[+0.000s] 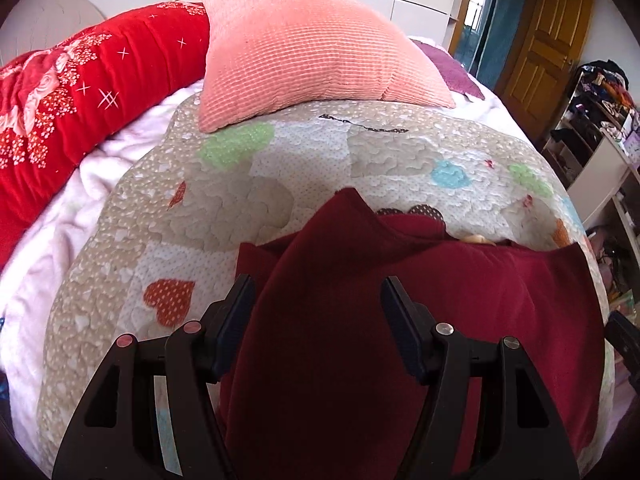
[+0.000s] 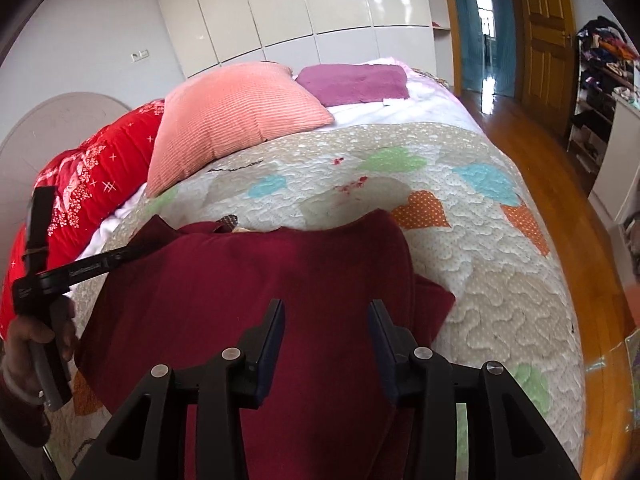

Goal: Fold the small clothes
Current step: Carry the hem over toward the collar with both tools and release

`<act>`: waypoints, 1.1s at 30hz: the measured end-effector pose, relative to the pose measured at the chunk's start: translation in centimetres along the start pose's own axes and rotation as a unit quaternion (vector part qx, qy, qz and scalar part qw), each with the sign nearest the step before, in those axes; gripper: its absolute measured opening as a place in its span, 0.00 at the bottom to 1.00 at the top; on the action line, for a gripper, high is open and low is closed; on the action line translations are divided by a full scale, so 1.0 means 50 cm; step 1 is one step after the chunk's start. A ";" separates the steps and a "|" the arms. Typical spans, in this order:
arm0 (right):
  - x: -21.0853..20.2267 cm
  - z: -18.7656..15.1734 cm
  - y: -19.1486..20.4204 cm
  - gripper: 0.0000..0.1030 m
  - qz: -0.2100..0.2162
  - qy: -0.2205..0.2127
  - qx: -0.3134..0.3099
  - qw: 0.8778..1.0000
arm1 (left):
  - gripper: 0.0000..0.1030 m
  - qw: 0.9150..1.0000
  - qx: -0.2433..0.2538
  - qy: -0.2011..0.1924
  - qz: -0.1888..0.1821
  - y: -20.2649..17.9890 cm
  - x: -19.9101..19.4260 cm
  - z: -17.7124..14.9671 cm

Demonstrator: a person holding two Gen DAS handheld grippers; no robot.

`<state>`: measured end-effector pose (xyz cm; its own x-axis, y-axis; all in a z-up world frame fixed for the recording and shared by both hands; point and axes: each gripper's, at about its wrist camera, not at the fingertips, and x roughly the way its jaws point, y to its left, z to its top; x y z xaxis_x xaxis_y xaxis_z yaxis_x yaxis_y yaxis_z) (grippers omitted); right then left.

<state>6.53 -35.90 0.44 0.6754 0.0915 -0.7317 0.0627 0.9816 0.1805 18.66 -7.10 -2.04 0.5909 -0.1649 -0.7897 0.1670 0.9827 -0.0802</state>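
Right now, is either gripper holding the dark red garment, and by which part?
Neither. The left gripper and right gripper are both open above the dark red garment, pads not pressing the cloth.

We see open quilt (image 2: 500, 280) to the right of the dark red garment (image 2: 260, 300) and beyond it. Farther back, the pink pillow (image 2: 236, 120) and red blanket (image 1: 80, 92) block the way.

Bed: heart-patterned quilt (image 2: 460, 248), pink pillow (image 2: 236, 120) — red blanket (image 1: 80, 92) beside it
Wall: glossy white wardrobe (image 2: 304, 4)
Floor: shiny wood (image 2: 560, 184)
Door: wooden (image 2: 548, 28) — shelves (image 2: 600, 80) nearby
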 end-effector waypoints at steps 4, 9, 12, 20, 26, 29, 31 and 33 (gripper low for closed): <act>0.039 -0.003 -0.035 0.40 -0.024 0.012 0.030 0.999 | 0.64 1.000 0.005 0.004 0.009 0.006 -0.010 -0.019; 0.080 -0.017 -0.100 0.40 -0.031 0.036 0.087 0.995 | 0.64 1.000 0.004 0.010 0.015 0.025 -0.023 -0.047; 0.039 -0.020 -0.090 0.40 -0.027 0.019 0.079 0.996 | 0.64 1.000 0.000 0.012 0.017 0.033 -0.027 -0.059; -0.045 -0.049 -0.014 0.41 -0.014 0.003 0.023 1.000 | 0.64 1.000 -0.010 0.012 0.013 0.046 -0.046 -0.091; -0.025 -0.102 0.007 0.41 -0.010 0.028 0.012 0.999 | 0.64 1.000 -0.010 0.015 0.015 0.056 -0.059 -0.111; -0.002 -0.116 -0.012 0.41 -0.004 0.036 0.028 0.999 | 0.64 1.000 -0.014 0.018 0.016 0.063 -0.067 -0.120; -0.007 -0.117 -0.011 0.41 -0.004 0.033 0.029 0.999 | 0.64 1.000 -0.016 0.017 0.015 0.067 -0.073 -0.125; -0.013 -0.114 -0.004 0.41 -0.010 0.034 0.024 0.999 | 0.64 1.000 -0.017 0.016 0.015 0.069 -0.077 -0.127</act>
<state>1.89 -35.19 -2.88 0.6219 0.0852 -0.7784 0.1111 0.9744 0.1955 11.93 -2.55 -3.15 0.5694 -0.1327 -0.8113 0.1218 0.9896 -0.0764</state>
